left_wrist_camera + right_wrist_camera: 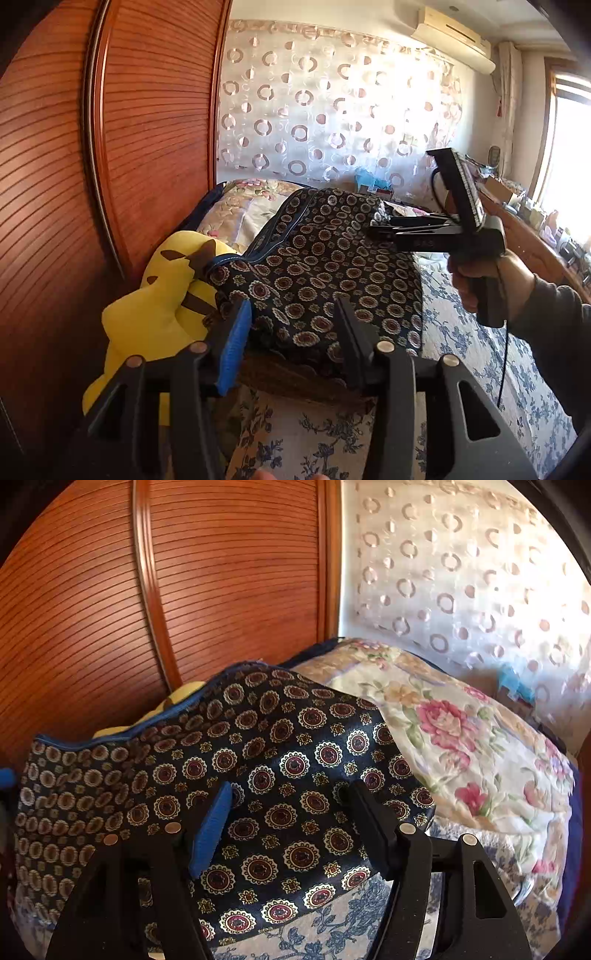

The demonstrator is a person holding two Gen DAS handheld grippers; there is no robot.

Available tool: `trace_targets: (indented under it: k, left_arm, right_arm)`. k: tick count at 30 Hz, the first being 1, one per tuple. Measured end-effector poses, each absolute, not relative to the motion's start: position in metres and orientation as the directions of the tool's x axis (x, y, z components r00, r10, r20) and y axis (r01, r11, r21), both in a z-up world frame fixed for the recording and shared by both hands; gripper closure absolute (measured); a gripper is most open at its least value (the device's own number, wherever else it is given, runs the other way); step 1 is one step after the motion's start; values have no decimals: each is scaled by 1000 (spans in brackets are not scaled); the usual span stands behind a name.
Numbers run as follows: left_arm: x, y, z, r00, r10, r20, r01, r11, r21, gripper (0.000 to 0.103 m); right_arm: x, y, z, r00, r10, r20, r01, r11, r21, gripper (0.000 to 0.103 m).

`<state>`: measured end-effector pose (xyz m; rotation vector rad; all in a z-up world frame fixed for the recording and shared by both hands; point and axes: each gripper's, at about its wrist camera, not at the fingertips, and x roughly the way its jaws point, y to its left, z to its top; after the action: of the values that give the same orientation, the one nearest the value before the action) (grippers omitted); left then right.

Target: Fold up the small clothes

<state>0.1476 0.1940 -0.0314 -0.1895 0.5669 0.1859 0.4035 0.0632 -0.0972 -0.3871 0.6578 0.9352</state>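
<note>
While both grippers stand parted and empty, the dark medallion-print garment [258, 775] lies heaped just beyond their fingertips.
Closing the right gripper [291, 812] here could pinch several layers; only the left wrist view shows the left gripper [295, 325], yellow plush [162, 295] and hand [484, 277].

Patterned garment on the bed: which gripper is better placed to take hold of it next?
Right, probably. The right gripper hangs open directly over the patterned garment; the left gripper, also open, sits at its near edge beside the yellow plush toy.
</note>
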Motion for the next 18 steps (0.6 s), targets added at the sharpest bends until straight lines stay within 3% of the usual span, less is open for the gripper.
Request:
trace_targets:
  k: [12,18]
  left_arm:
    - [126,165,-11,840,153,-520,-218,974,-65,53]
    - [117,139,-11,828,153,-539,-204,978,-36,53]
  right_arm:
    - [355,10,-66,467,634,-616,-822,569,-37,36]
    - [317,-37,-52,500,642,-581,-803,595,-33,29]
